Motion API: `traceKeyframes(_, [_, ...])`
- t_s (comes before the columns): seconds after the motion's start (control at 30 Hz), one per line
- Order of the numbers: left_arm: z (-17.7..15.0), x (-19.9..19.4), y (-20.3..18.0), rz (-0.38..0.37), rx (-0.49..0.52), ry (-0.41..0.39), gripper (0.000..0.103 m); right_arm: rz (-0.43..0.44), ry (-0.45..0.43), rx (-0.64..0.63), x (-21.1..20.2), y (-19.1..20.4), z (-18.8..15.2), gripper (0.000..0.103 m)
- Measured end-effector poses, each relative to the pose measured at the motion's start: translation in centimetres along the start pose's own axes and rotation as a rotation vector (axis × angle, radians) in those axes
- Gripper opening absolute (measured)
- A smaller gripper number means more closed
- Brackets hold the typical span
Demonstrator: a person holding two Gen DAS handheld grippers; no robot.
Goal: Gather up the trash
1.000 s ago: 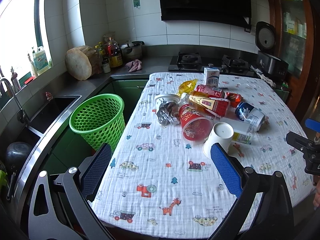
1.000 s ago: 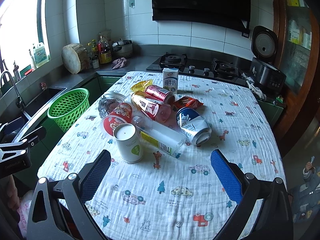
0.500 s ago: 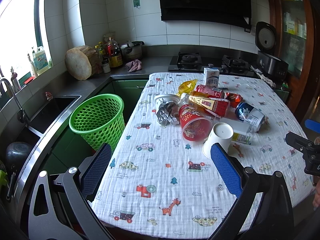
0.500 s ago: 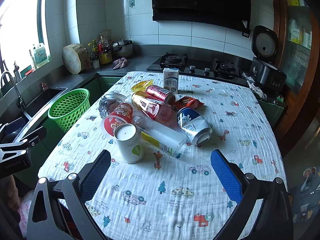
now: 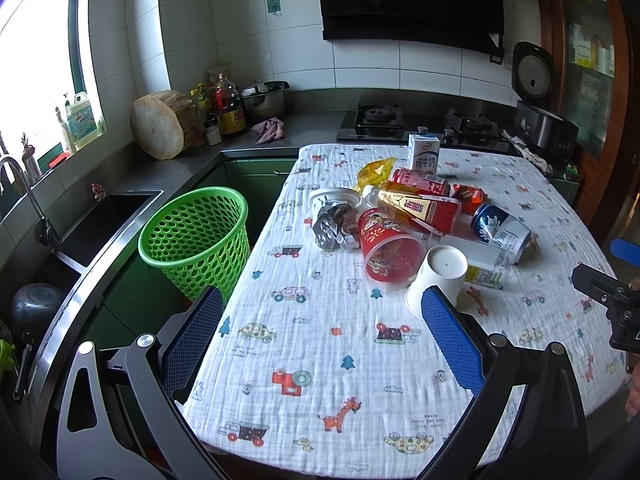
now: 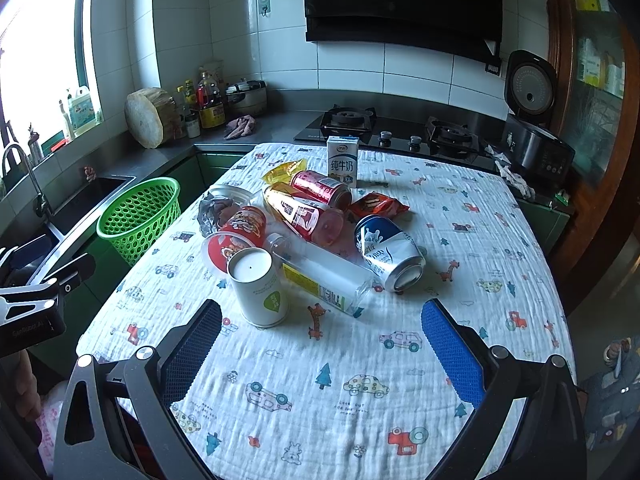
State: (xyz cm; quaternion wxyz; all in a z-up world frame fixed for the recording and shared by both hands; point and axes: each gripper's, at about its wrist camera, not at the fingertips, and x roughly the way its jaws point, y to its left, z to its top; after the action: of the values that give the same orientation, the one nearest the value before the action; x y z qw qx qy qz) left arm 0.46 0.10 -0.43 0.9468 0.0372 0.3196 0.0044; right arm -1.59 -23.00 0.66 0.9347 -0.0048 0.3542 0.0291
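The left gripper (image 5: 320,336) hung above the near left part of the table (image 5: 304,432), its blue-padded fingers spread wide with nothing between them. The right gripper (image 6: 320,340) hung over the near edge, equally wide apart and empty. The trash lay heaped around the middle of the cloth-covered table. A white paper cup (image 6: 259,286) stood upside down at the near side of the heap, touching a clear plastic bottle (image 6: 320,274) that lay on its side. Just behind the cup a red cup (image 6: 236,236) lay tipped over, its mouth toward the near edge, with crumpled foil (image 5: 334,226) at its left. A blue and white can (image 6: 388,252) lay on its side to the right of the bottle. Farther back were a red can (image 6: 320,188), an orange-red bottle (image 6: 300,212), a yellow wrapper (image 6: 282,170) and a red snack bag (image 6: 378,204). A milk carton (image 6: 342,162) stood upright nearer the far edge. A green basket (image 5: 196,236) stood off the left edge, beside the sink (image 5: 92,224).
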Motion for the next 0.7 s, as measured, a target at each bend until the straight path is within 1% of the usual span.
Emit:
traceKeyframes(0.4, [0.1, 0.4, 0.0, 0.004, -0.004, 0.006, 0.098, 0.009, 0.006, -0.011, 0.3, 1.2, 0.2, 0.097])
traceKeyframes(0.7, [0.5, 0.8, 0.1, 0.011, -0.007, 0.009, 0.098, 0.021, 0.007, -0.006, 0.7, 0.7, 0.3, 0.097])
